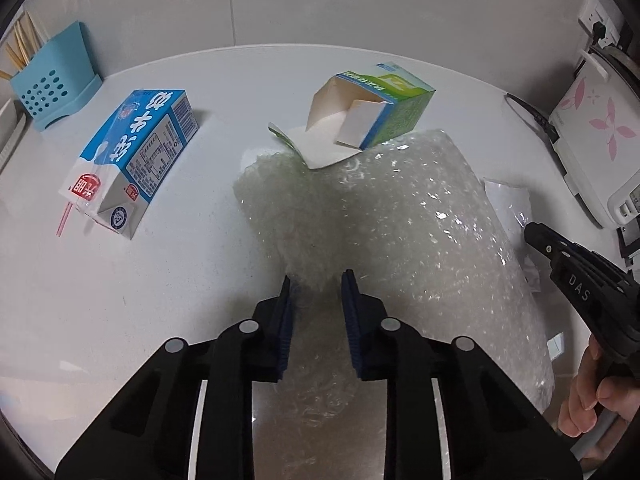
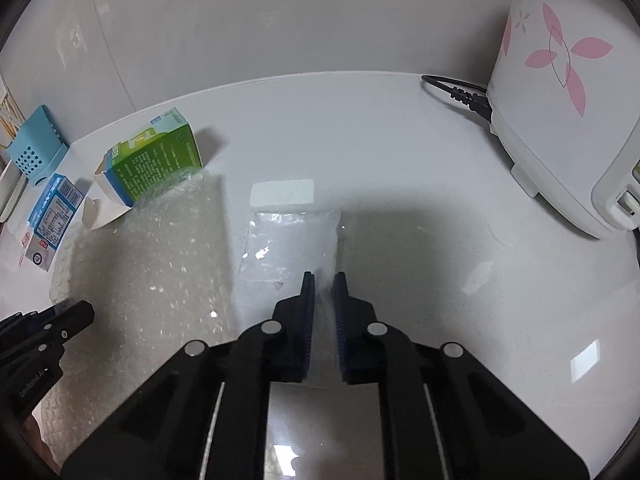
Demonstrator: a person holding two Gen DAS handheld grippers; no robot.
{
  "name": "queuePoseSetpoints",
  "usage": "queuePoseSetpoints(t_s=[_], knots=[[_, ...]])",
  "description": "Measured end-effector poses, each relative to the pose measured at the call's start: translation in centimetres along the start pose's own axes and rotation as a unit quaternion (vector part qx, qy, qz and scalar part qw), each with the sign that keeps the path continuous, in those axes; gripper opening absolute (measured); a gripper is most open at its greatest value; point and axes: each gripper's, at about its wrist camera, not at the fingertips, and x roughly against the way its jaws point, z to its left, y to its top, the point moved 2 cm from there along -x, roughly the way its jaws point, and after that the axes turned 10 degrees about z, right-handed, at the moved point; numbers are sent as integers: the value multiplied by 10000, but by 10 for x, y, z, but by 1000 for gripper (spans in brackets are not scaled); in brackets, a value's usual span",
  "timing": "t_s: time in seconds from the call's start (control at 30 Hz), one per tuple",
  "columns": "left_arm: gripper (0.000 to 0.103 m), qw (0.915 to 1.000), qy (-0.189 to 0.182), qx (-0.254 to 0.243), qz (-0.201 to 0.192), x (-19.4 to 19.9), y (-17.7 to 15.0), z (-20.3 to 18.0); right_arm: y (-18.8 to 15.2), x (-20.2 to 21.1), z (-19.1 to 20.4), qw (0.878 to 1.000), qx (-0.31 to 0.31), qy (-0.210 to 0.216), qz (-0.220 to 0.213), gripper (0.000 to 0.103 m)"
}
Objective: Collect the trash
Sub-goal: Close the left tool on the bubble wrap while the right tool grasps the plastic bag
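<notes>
1. The left gripper (image 1: 316, 284) points down at the white counter (image 1: 120, 300); its jaws pinch the near edge of a bubble wrap sheet (image 1: 400, 216).
2. The right gripper (image 2: 323, 284) is clamped on a clear plastic bag (image 2: 292, 240) lying flat just right of the sheet.
3. An open green carton (image 1: 384, 108) rests on the sheet's far edge; a blue milk carton (image 1: 140, 152) lies well left.

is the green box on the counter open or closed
Open. The green box lies on its side with its end flaps folded out, showing a white inside that looks empty.
</notes>
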Motion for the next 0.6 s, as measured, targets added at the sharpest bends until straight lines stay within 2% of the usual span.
queuePoseSetpoints(t_s=[0.2, 0.6], knots=[[14, 10000, -21, -37, -58, 8, -7, 0, -7, 8, 2, 10000, 38, -46, -73, 6], [13, 9996, -14, -43, -265, 27, -19, 1, -14, 29, -6, 9997, -31, -29, -250, 5]])
